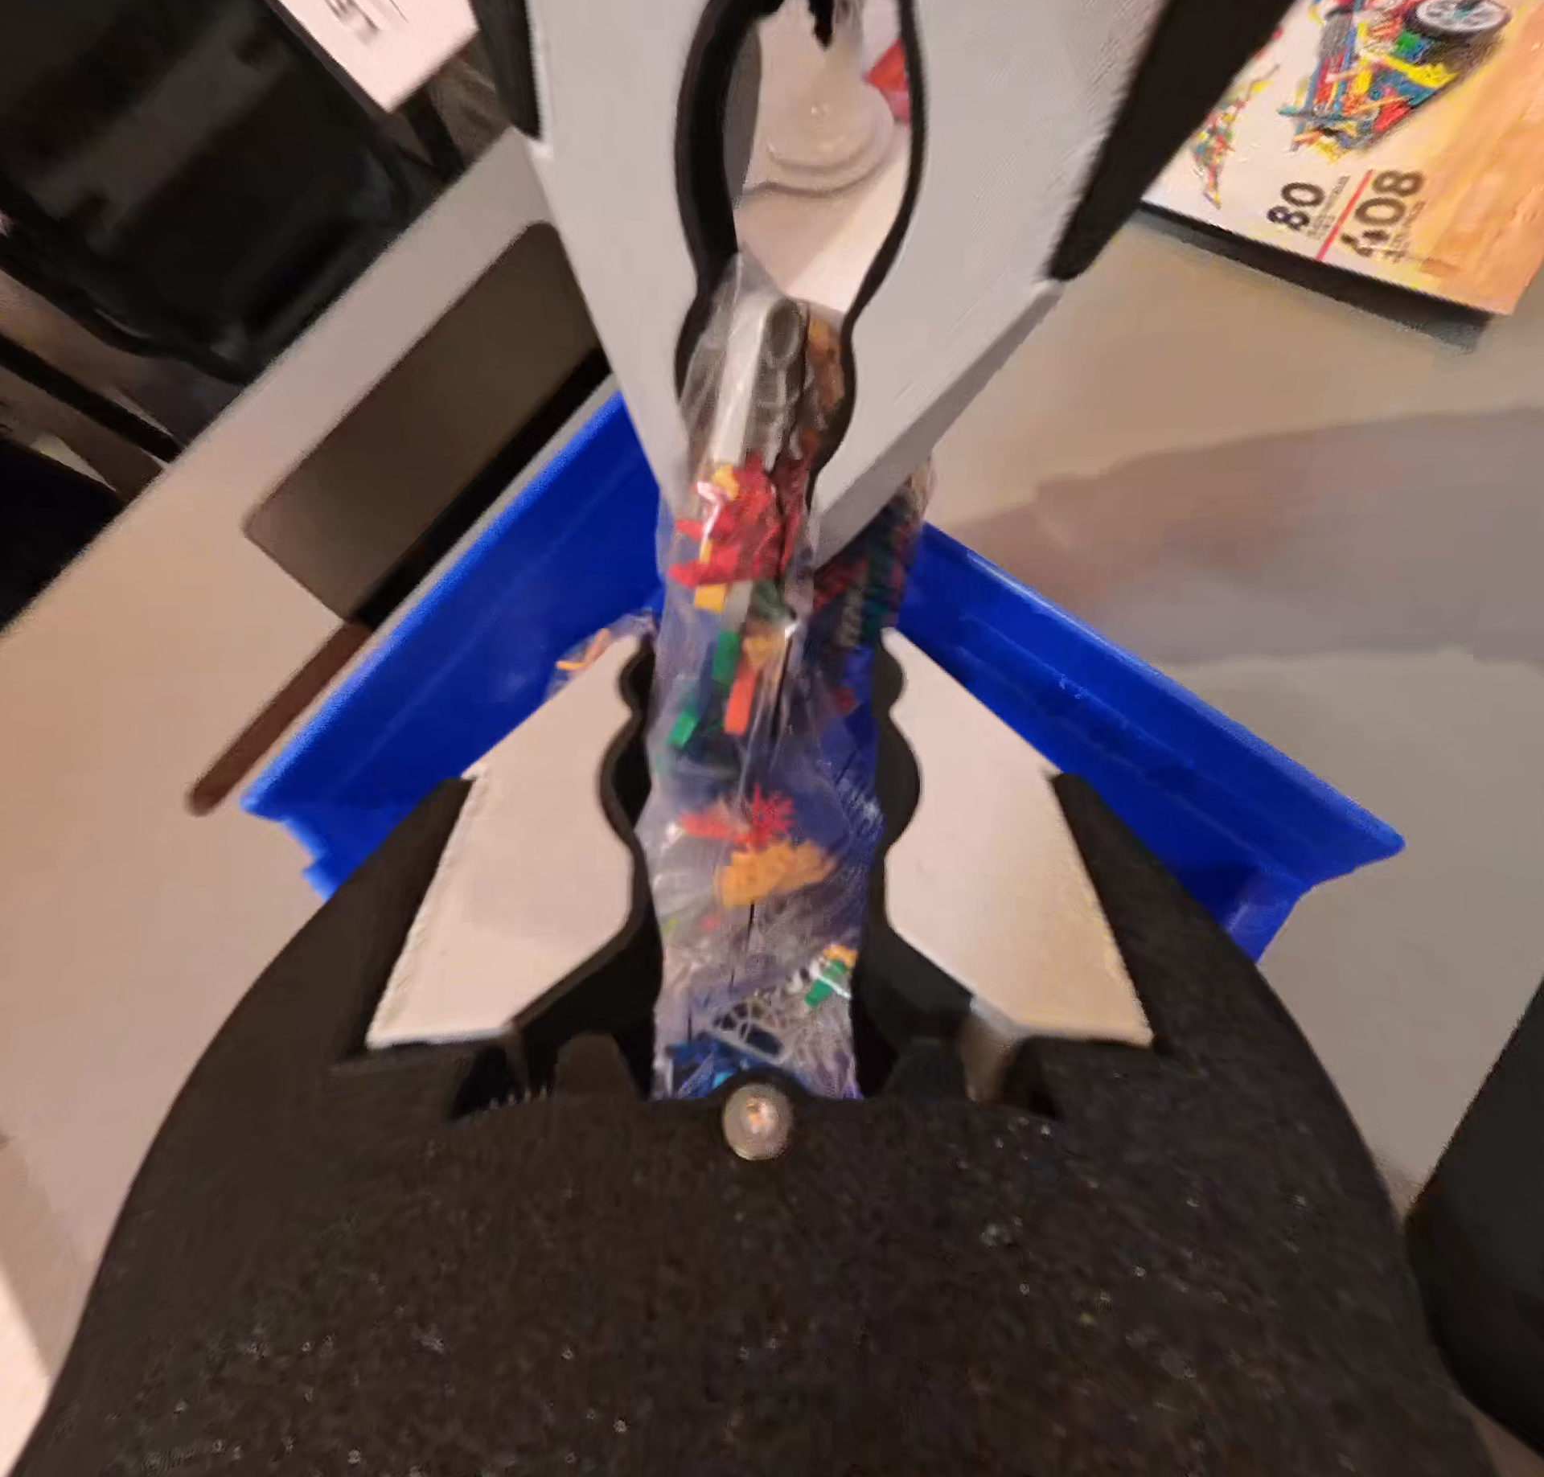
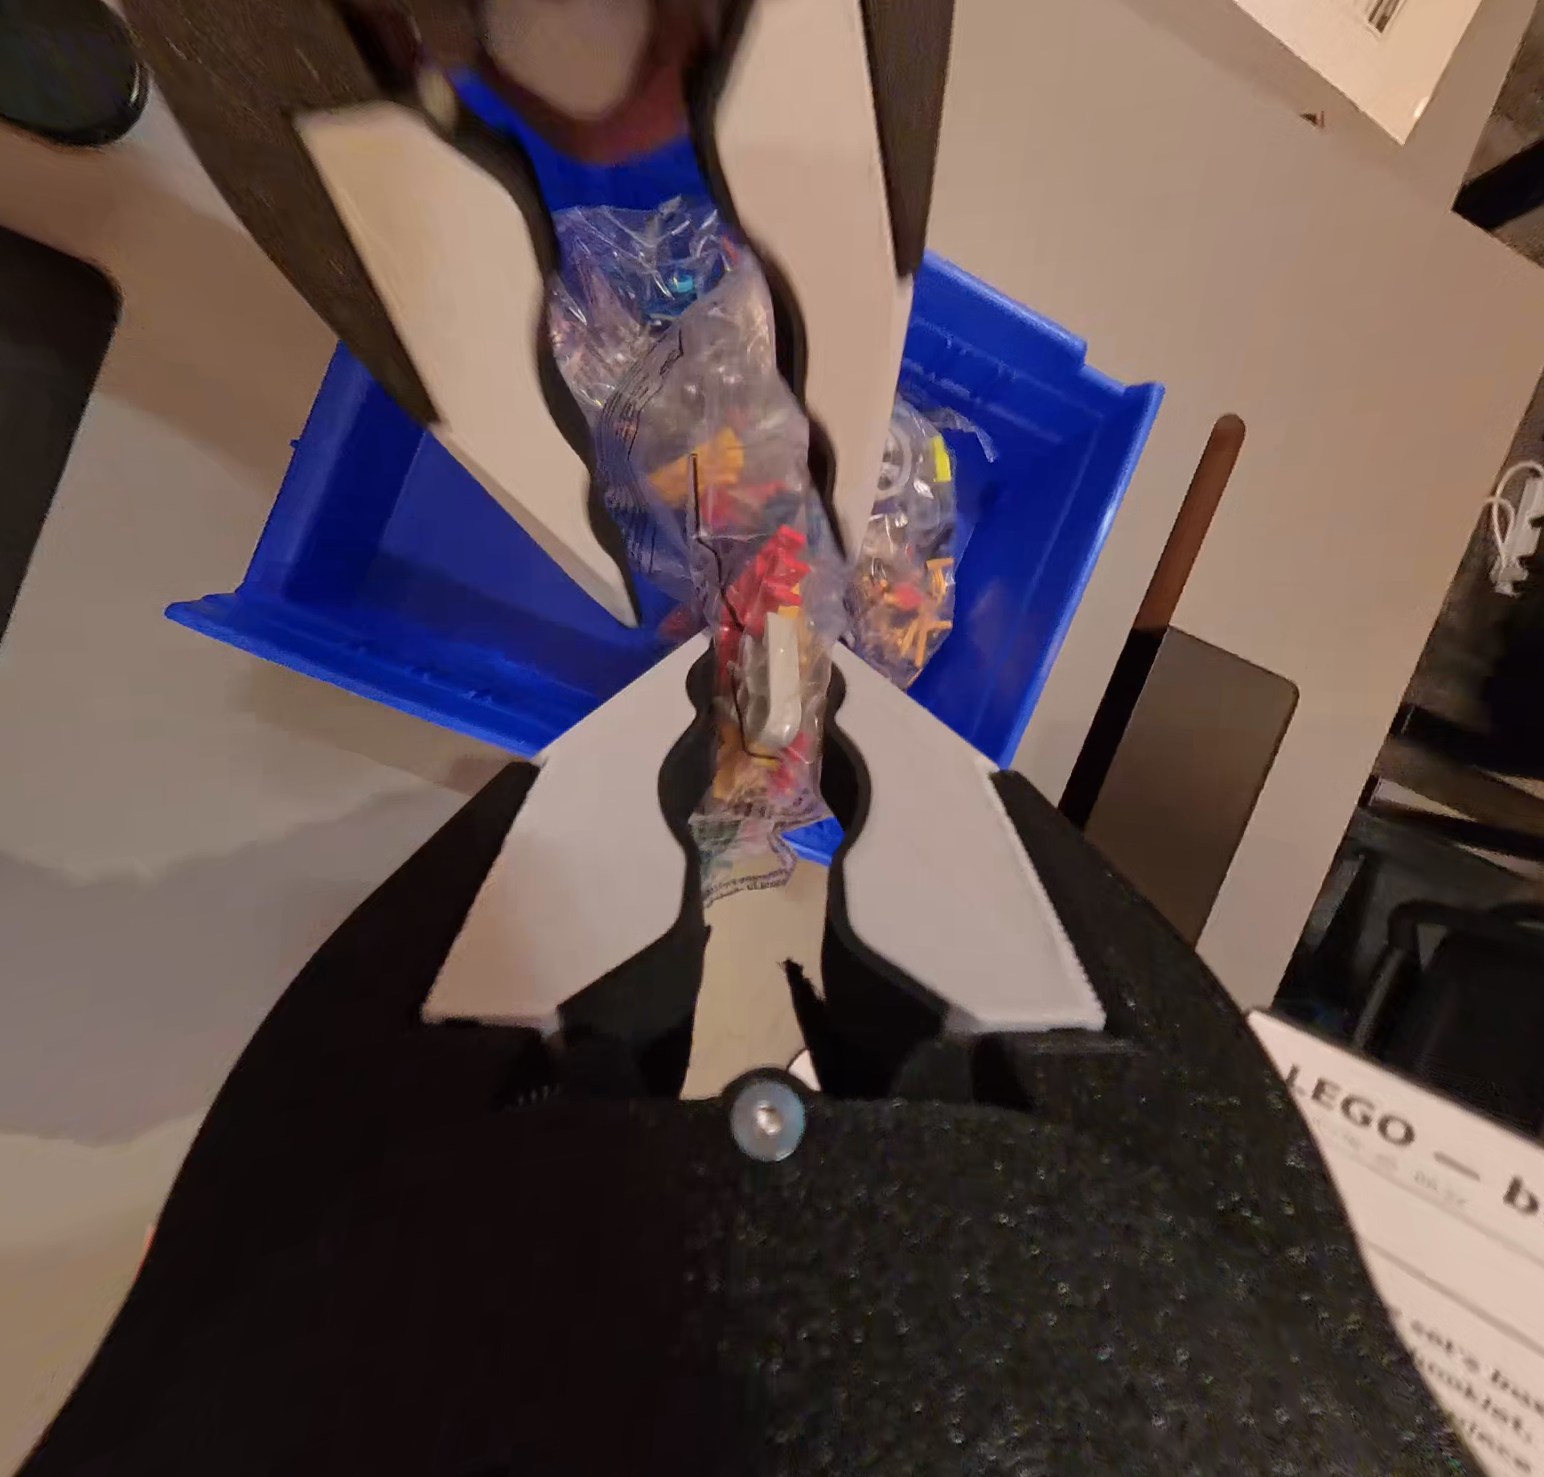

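Two grippers meet nose to nose over a blue bin (image 2: 401,551) on the pale tabletop (image 1: 1253,518), both pinching the same clear plastic bag (image 2: 735,535) of small coloured building pieces. Left gripper (image 1: 756,668) — fingers drawn close, clamped on one end of the bag, which runs up the gap between them. Right gripper (image 2: 764,668) — likewise narrowed onto the other end, a grey piece and red bits squeezed between its tips. Bag hangs stretched between the two, above the bin, not resting in it. Second bag (image 2: 911,568) of yellow and orange parts lies inside the bin. Printed box (image 1: 1370,125) with a colourful model picture sits well apart. Motion blur throughout.
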The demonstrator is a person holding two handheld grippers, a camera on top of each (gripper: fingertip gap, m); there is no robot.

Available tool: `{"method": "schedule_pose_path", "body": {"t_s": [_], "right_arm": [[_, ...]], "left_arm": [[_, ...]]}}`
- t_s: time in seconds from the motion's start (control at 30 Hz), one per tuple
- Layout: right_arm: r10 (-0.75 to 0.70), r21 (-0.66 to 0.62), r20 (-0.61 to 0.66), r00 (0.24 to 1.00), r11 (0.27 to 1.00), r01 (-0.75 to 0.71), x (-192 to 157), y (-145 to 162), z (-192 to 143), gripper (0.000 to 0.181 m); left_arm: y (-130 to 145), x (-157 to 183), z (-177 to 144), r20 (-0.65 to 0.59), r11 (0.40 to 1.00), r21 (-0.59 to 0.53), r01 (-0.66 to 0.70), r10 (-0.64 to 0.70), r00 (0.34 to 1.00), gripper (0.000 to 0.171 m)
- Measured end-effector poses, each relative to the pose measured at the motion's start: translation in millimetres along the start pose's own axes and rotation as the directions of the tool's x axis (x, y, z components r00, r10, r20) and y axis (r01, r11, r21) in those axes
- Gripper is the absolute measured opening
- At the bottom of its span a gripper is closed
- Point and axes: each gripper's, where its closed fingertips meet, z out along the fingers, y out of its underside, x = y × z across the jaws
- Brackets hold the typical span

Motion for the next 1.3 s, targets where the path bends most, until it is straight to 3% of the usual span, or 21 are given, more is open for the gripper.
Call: {"method": "schedule_pose_path", "body": {"t_s": [0.07, 0.13, 0.2, 0.37, 0.47, 0.57, 0.63, 0.73, 0.83, 0.9, 0.97, 1.1, 1.23, 1.3], "right_arm": [[0.012, 0.008, -0.003, 1.0, 1.0, -0.012, 3.2, -1.8, 5.6, 0.017], [0.048, 0.032, -0.042, 0.998, 0.998, -0.047, 9.4, -0.7, 5.4, 0.025], [0.102, 0.068, -0.077, 0.992, 0.993, -0.097, 14.6, 3.5, -2.3, 0.043], [0.249, 0.161, -0.025, 0.968, 0.957, -0.242, 6.8, 28.6, -13.8, 0.048], [0.292, 0.178, 0.003, 0.956, 0.941, -0.288, 1.4, 43.2, -0.3, 0.036], [0.285, 0.209, -0.003, 0.959, 0.938, -0.278, -0.8, 42.2, 8.3, 0.004], [0.253, 0.189, -0.027, 0.967, 0.951, -0.244, -0.3, 41.9, 4.9, 0.0], [0.187, 0.14, -0.054, 0.981, 0.974, -0.178, 1.0, 37.2, -6.5, 0.0], [0.13, 0.094, -0.091, 0.987, 0.988, -0.122, 6.2, 30.0, -18.7, 0.0], [0.1, 0.065, -0.107, 0.989, 0.994, -0.093, 8.9, 25.8, -23.4, 0.0], [0.081, 0.05, -0.115, 0.99, 0.996, -0.076, 10.2, 21.4, -28.2, 0.0], [0.07, 0.047, -0.143, 0.987, 0.997, -0.064, 14.8, 13.8, -42.0, 0.0], [0.041, 0.007, -0.131, 0.991, 0.999, -0.04, 11.8, 10.6, -40.1, 0.0], [0.028, 0.001, -0.14, 0.99, 1.0, -0.028, 12.1, 7.3, -41.9, 0.0]], "left_arm": [[6.4, 0.8, 10.2, -0.023, 0.999, 0.0, 0.04, -0.04, 0.999, 0.01], [9.0, 2.0, 10.6, -0.052, 0.994, 0.027, 0.106, -0.104, 0.993, 0.0], [13.0, 0.2, 8.0, -0.052, 0.987, 0.046, 0.153, -0.151, 0.987, 0.0], [15.7, -5.3, -4.8, -0.079, 0.952, 0.139, 0.274, -0.265, 0.961, 0.0], [13.4, -7.4, -12.4, -0.102, 0.926, 0.204, 0.318, -0.303, 0.948, 0.0], [18.1, -3.6, -12.4, -0.118, 0.926, 0.204, 0.319, -0.3, 0.947, 0.0], [17.8, -0.1, -15.1, -0.142, 0.923, 0.212, 0.321, -0.296, 0.945, 0.0], [7.6, -7.9, -27.2, -0.129, 0.91, 0.261, 0.322, -0.298, 0.946, 0.031], [-5.4, -9.3, -37.0, -0.124, 0.92, 0.281, 0.273, -0.247, 0.961, 0.04], [-13.2, -10.0, -41.2, -0.135, 0.917, 0.293, 0.269, -0.239, 0.962, 0.035], [-16.9, -12.0, -43.6, -0.109, 0.925, 0.295, 0.24, -0.217, 0.97, 0.011], [-26.8, -5.9, -51.6, -0.129, 0.923, 0.314, 0.223, -0.191, 0.973, 0.008], [-32.1, -5.2, -58.0, -0.133, 0.915, 0.327, 0.236, -0.203, 0.97, 0.019], [-30.9, -7.2, -58.9, -0.127, 0.909, 0.336, 0.247, -0.216, 0.968, 0.01]]}}
